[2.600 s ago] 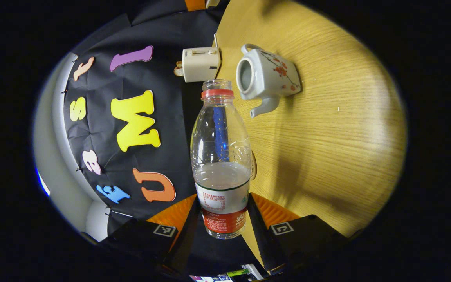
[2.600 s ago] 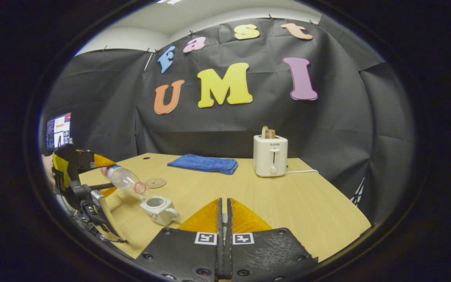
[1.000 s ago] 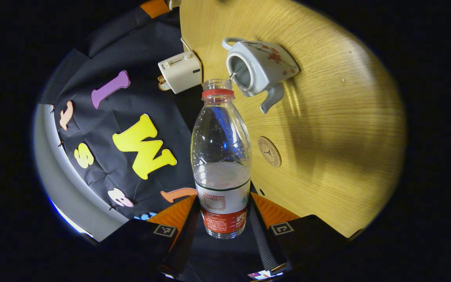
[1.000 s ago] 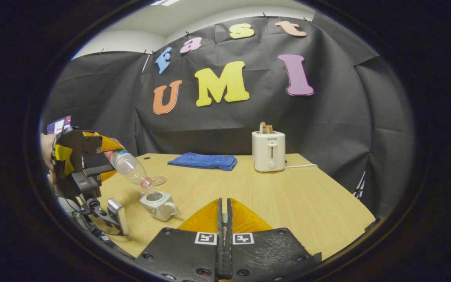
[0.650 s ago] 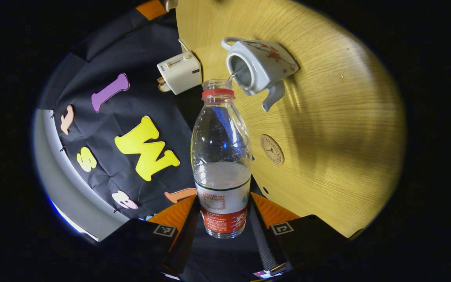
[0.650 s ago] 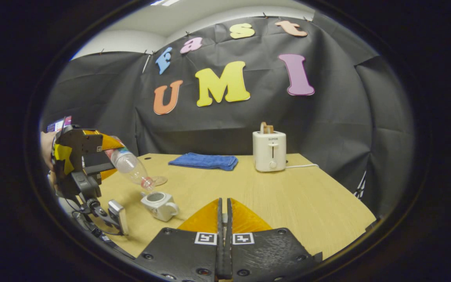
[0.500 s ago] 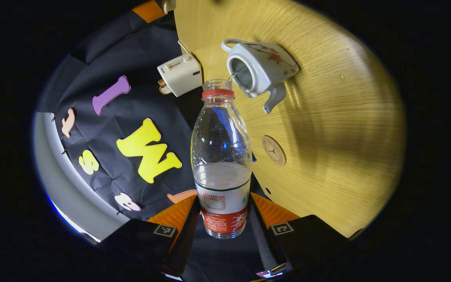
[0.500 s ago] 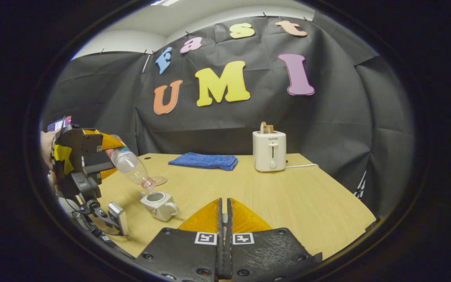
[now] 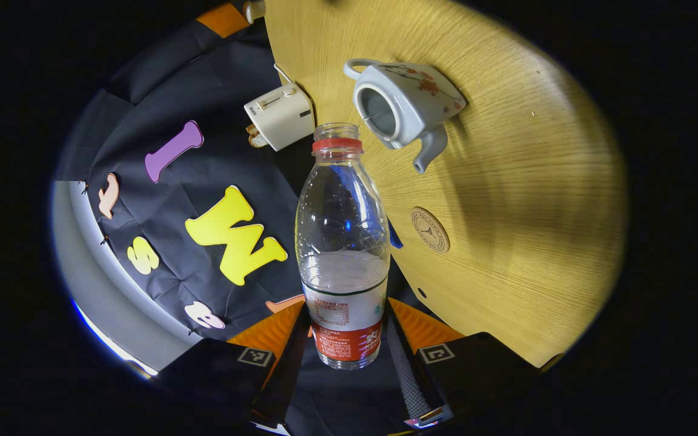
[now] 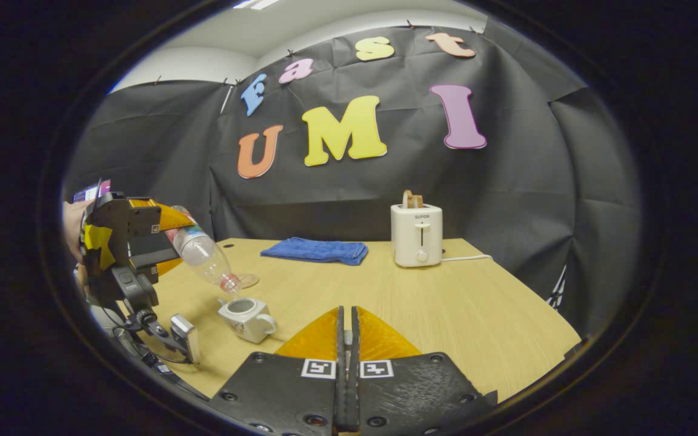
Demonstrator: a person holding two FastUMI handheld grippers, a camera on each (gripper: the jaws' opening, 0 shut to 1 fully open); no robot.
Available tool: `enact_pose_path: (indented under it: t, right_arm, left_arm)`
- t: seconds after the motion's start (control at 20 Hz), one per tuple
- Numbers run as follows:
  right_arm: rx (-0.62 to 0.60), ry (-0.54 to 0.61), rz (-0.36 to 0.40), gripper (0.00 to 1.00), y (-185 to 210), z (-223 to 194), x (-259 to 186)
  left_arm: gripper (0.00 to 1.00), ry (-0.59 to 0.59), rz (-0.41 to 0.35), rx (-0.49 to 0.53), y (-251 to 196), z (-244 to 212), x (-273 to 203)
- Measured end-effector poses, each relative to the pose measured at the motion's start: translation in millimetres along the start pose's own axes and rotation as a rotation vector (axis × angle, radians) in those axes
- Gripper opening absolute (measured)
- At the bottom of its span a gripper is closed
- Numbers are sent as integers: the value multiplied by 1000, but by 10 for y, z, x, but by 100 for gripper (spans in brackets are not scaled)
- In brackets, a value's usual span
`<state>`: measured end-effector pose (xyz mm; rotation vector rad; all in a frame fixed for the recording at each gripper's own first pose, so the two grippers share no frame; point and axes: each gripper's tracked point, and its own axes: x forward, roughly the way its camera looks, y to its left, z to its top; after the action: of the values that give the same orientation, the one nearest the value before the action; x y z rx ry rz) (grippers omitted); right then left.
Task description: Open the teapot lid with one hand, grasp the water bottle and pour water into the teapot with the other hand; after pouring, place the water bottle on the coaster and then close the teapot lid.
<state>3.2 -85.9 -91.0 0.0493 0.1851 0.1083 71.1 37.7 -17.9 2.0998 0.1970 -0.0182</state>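
Black hand-held gripper [image 10: 346, 387] body bears square fiducial markers and screws.

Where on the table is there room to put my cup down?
Bare wood lies between the teapot and the toaster, in front of the blue towel. It is crowded by the teapot, coaster and tilted bottle.

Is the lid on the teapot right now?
No, the teapot stands with its round top opening bare and the hollow inside showing.

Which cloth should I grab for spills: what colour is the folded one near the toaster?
Blue cloth, clearest in the right gripper view.
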Motion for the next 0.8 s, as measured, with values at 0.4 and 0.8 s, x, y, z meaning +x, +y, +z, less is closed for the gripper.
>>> enact_pose_path:
  t: [0.4,0.8]
  right_arm:
    - [-1,-1,-2,0,-15,18,-5]
    - [12,-6,-13,0,-43,49,-20]
  left_arm:
    - [77,-3,-2,-8,-3,2,14]
    - [72,-34,-108,-217,-326,21,80]
